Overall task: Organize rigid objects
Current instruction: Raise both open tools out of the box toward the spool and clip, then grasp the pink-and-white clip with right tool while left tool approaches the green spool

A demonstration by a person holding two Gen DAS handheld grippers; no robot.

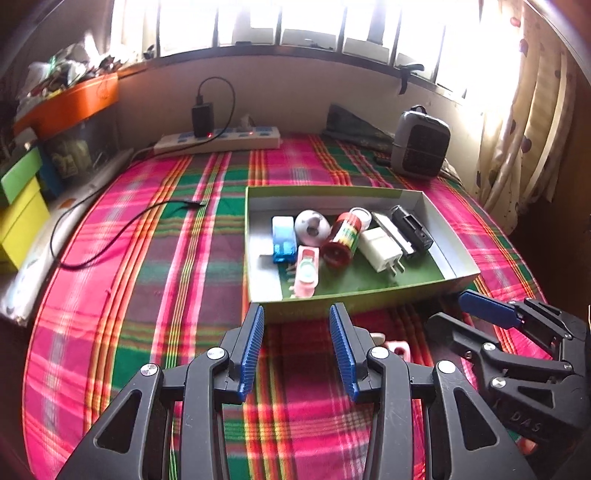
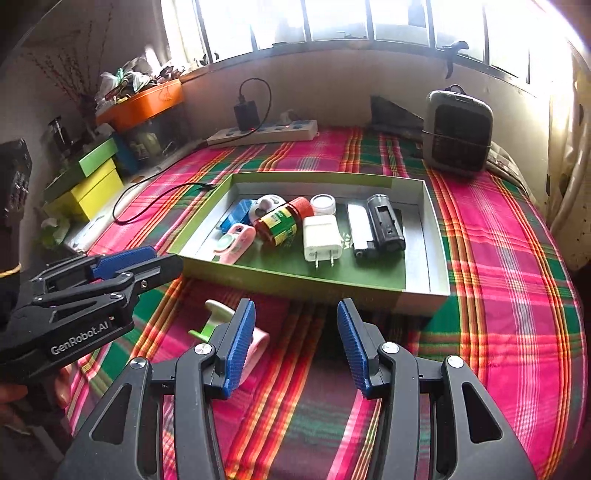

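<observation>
Both grippers, left (image 1: 296, 350) and right (image 2: 295, 347), hang spread and empty over a plaid blanket (image 1: 147, 280). A pink-and-green clip (image 2: 236, 332) lies beside the right gripper's left finger, short of the box (image 2: 295, 280) at twelve o'clock; centring the jaws before closing seems wise. Beyond: power strip (image 2: 266, 134), heater (image 2: 458, 133), bright window (image 2: 332, 18).

A bed with a pink-and-green plaid blanket (image 2: 498, 258) carries a shallow green cardboard box (image 2: 295, 275) near its centre, a white power strip (image 2: 264, 134) at its far edge, and a grey heater (image 2: 458, 131) at its far right corner.
</observation>
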